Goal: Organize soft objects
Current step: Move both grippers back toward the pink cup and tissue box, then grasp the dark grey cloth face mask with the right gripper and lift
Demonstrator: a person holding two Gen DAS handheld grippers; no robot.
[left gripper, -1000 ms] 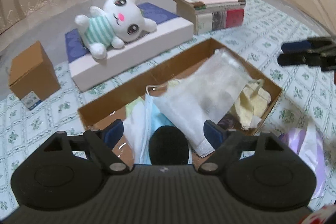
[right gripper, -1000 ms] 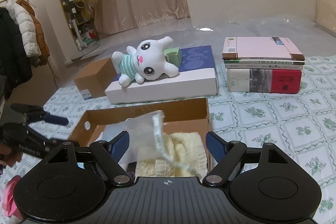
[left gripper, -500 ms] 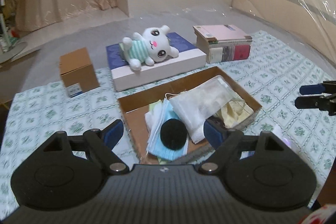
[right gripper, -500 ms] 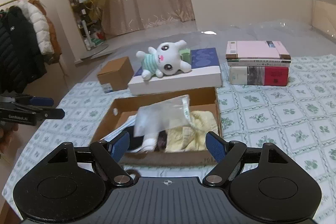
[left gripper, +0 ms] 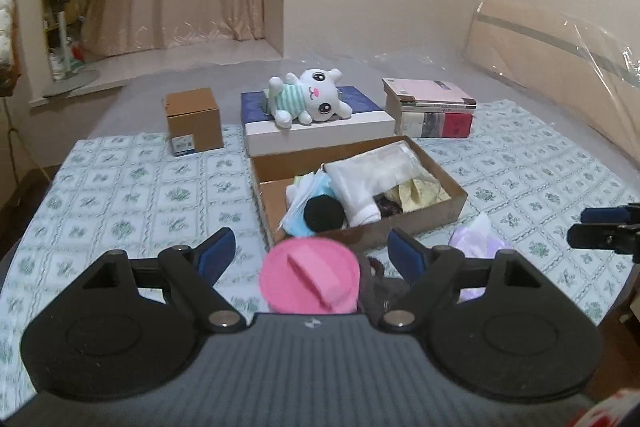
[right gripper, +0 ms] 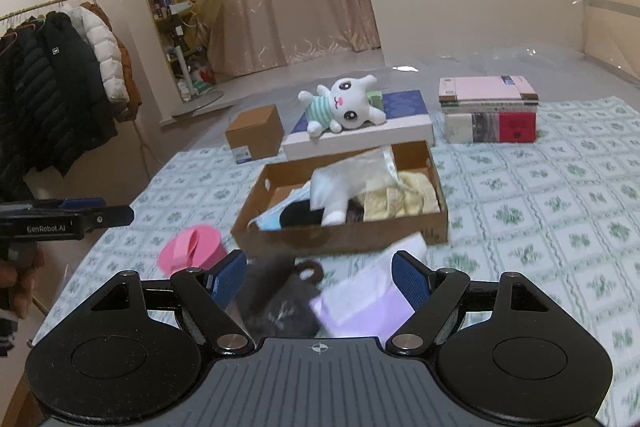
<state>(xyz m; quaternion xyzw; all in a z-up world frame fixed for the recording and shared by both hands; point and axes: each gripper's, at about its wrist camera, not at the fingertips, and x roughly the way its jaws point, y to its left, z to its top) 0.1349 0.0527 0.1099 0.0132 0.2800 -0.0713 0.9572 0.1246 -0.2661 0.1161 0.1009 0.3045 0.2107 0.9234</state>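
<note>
A shallow cardboard box (left gripper: 448,213) (right gripper: 344,239) on the patterned bed cover holds soft items: a white cloth bag (left gripper: 372,179) (right gripper: 340,187), blue face masks (left gripper: 316,195), a black round piece (left gripper: 323,213) and a yellow cloth (left gripper: 416,193) (right gripper: 404,199). Nearer me lie a pink cap-like item (left gripper: 308,279) (right gripper: 192,251), a dark fabric piece (right gripper: 280,295) and a lilac tissue pack (left gripper: 476,247) (right gripper: 360,303). My left gripper (left gripper: 310,255) hovers open above the pink item. My right gripper (right gripper: 318,277) hovers open above the dark fabric and tissue pack. Nothing is held.
A white plush bunny (left gripper: 308,101) (right gripper: 344,105) lies on a flat white-and-blue box (left gripper: 320,129). A small brown carton (left gripper: 194,121) stands at the left, stacked books (left gripper: 432,111) at the right. Coats (right gripper: 52,87) hang on a rack beyond the bed's left edge.
Both grippers have pulled back and up from the cardboard box. The pink item, dark fabric and tissue pack have come into view below them. Both stay open.
</note>
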